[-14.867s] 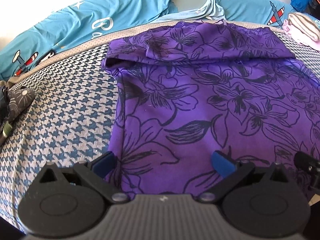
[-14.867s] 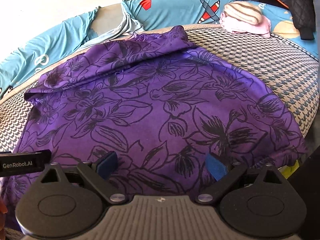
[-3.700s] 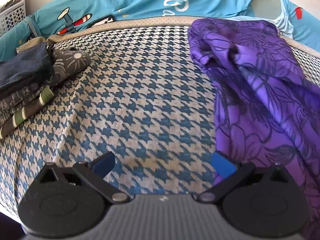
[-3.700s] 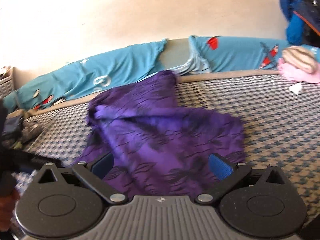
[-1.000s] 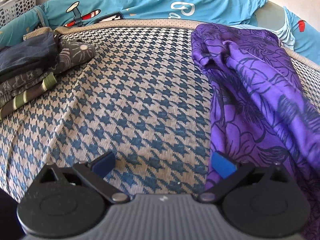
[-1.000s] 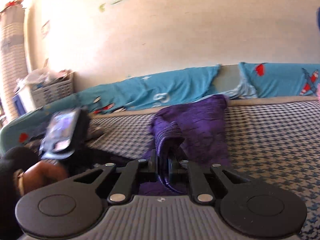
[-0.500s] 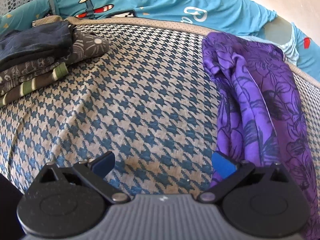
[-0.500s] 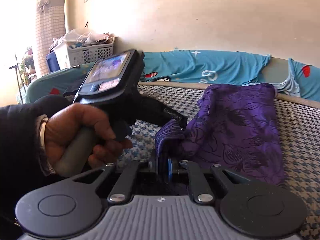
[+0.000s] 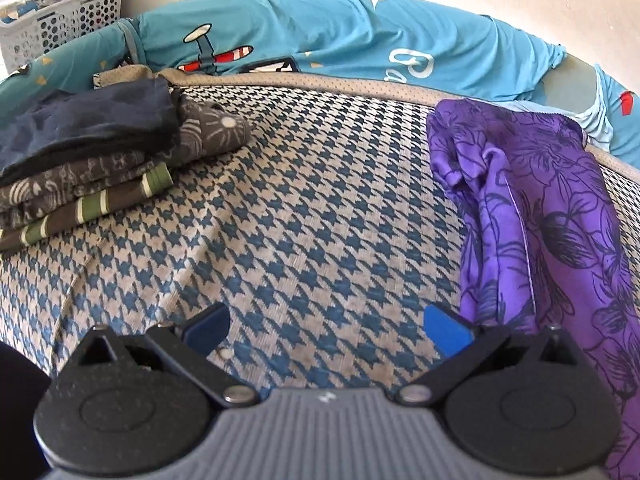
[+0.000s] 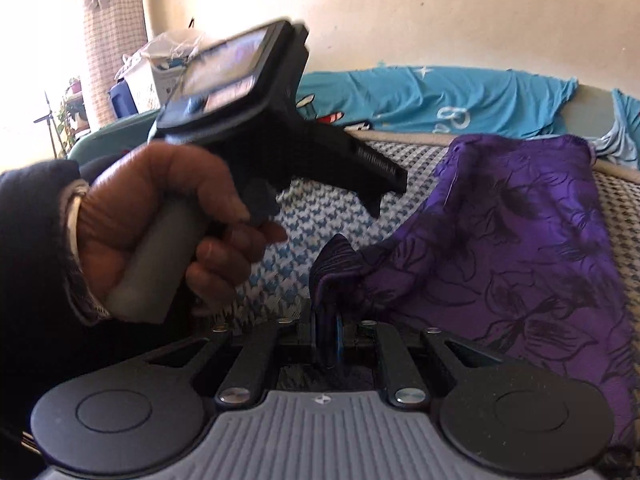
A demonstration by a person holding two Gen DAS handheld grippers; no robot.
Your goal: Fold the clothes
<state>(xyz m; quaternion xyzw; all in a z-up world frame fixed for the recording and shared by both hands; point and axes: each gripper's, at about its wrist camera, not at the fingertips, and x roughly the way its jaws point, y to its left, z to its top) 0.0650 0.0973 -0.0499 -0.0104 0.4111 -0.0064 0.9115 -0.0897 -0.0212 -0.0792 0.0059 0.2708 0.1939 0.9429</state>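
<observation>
The purple floral garment (image 10: 520, 256) lies in a long, half-folded strip on the houndstooth-covered bed (image 9: 320, 220), near the blue airplane-print bedding (image 9: 360, 40) at the far edge. The right tongs (image 10: 327, 336) are clamped tight on a bunched corner of the garment's near end, the cloth standing up in a ridged peak between the pads. The left tongs (image 9: 326, 328) are spread wide and hold nothing, hovering over bare bed just beside the garment's left edge; in the right wrist view a hand (image 10: 160, 232) grips their handle. To fold well, the pinched corner should probably be carried over evenly while the left tongs take the other near corner, so the layers land square without dragging. A folded stack of clothes (image 9: 80, 168) sits well apart at left.
</observation>
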